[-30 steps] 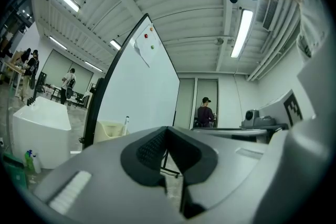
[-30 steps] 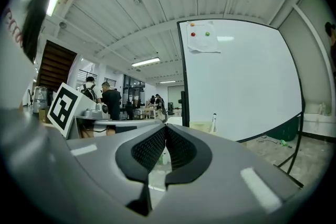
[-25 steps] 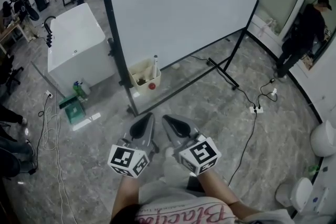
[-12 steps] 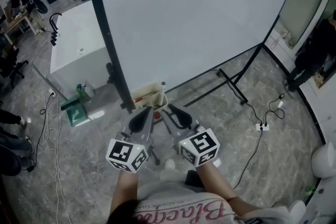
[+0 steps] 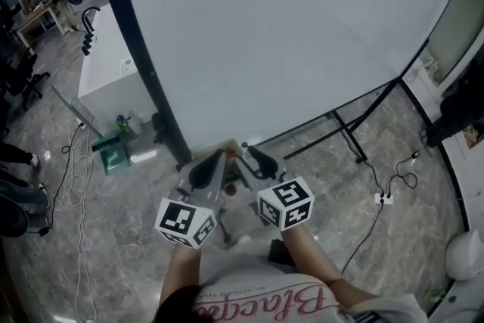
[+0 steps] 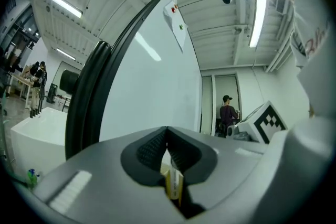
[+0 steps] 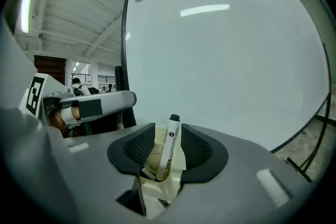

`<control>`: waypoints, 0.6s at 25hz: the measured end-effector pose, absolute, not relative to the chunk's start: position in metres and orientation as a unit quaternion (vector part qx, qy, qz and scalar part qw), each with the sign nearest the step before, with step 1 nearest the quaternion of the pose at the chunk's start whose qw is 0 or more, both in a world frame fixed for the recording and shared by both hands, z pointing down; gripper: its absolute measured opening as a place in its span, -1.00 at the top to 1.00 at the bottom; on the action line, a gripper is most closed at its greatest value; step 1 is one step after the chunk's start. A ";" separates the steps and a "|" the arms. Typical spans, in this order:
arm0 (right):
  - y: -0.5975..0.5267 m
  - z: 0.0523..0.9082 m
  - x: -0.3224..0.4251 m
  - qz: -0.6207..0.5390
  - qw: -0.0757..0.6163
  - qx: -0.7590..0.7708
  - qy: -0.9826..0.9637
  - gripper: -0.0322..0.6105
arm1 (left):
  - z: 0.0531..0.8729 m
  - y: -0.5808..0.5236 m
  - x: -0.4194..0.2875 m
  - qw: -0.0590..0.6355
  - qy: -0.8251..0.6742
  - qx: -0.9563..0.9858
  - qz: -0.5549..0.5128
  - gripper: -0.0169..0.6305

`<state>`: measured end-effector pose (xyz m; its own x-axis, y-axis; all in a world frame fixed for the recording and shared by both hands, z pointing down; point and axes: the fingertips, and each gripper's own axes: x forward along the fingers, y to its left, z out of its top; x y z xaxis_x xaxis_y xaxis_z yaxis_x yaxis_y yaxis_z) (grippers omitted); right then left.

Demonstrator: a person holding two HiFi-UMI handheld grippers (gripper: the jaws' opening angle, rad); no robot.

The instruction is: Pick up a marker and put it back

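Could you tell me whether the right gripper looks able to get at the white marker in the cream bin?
Probably yes: the right gripper has just been opening its jaws, and the black-capped white marker stands in the cream bin, framed between them but untouched.

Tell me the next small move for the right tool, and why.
Probably ease the right tool forward so its jaws straddle the marker. They have just been opening and stand apart; the marker stands near upright in the cream box, lined up with their gap, untouched.
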<state>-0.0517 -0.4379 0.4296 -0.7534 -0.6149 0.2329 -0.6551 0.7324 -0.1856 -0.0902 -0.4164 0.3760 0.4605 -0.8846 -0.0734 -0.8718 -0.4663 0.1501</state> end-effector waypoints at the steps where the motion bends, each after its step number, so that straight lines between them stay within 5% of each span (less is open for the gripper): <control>1: -0.440 0.431 -0.054 0.130 0.079 0.342 -0.927 0.48 | 0.374 -0.418 -0.092 0.043 -0.515 0.853 -0.071 0.95; 4: -0.442 0.436 -0.057 0.133 0.079 0.346 -0.925 0.67 | 0.371 -0.419 -0.095 0.038 -0.512 0.855 -0.073 0.95; 15: -0.434 0.412 -0.054 0.133 0.048 0.348 -0.927 0.68 | 0.366 -0.416 -0.095 0.041 -0.491 0.868 -0.068 0.95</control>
<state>-0.0544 -0.4338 0.4125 -0.7525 -0.6330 0.1818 -0.6585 0.7217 -0.2134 -0.0952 -0.4155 0.3661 0.5085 -0.8576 -0.0776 -0.8466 -0.5143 0.1371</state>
